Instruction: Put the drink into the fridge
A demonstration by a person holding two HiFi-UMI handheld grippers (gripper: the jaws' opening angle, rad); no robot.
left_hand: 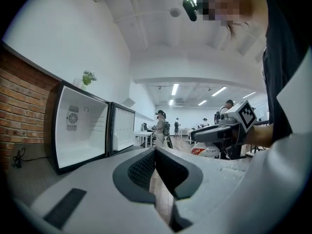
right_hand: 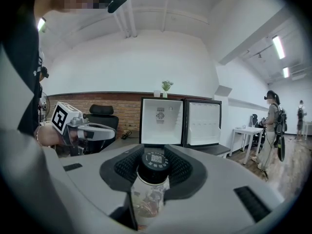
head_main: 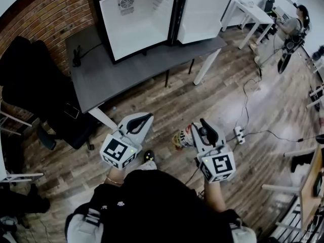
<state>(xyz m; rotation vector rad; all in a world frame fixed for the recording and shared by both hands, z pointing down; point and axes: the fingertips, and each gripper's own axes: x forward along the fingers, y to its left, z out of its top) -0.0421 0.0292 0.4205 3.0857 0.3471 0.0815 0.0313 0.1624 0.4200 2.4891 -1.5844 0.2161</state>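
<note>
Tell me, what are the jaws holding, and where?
The right gripper holds a drink bottle near its top, jaws beside the black cap. The left gripper is shut and empty.

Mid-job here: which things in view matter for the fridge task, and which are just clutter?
Job: drink bottle in the right gripper; open fridge on the dark table.
Lying about: black office chair; power strip; white table.
</note>
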